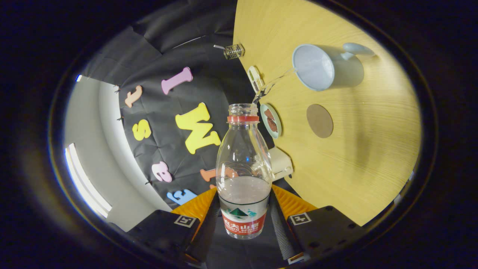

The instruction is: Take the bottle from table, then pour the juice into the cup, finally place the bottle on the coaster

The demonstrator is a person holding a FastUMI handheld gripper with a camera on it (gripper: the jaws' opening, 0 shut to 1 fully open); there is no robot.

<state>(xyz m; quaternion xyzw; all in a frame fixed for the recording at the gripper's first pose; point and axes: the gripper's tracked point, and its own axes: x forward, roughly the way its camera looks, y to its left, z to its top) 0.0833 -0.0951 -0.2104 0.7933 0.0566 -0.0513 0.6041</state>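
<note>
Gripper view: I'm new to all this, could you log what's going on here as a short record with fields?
stage: pouring
claw: shut on the bottle, one finger on each side
bottle: clear plastic, uncapped, tilted, partly full
stream: runs from the bottle's mouth into the cup
cup: pale blue mug on the wooden table
coaster: round, brown, bare, beside the cup

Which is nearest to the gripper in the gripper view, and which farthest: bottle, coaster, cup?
1. Bottle: between the fingers of the gripper, gripped and tilted, pouring.
2. Coaster: on the table beyond the bottle's mouth.
3. Cup: beyond the coaster, receiving the stream.
</note>
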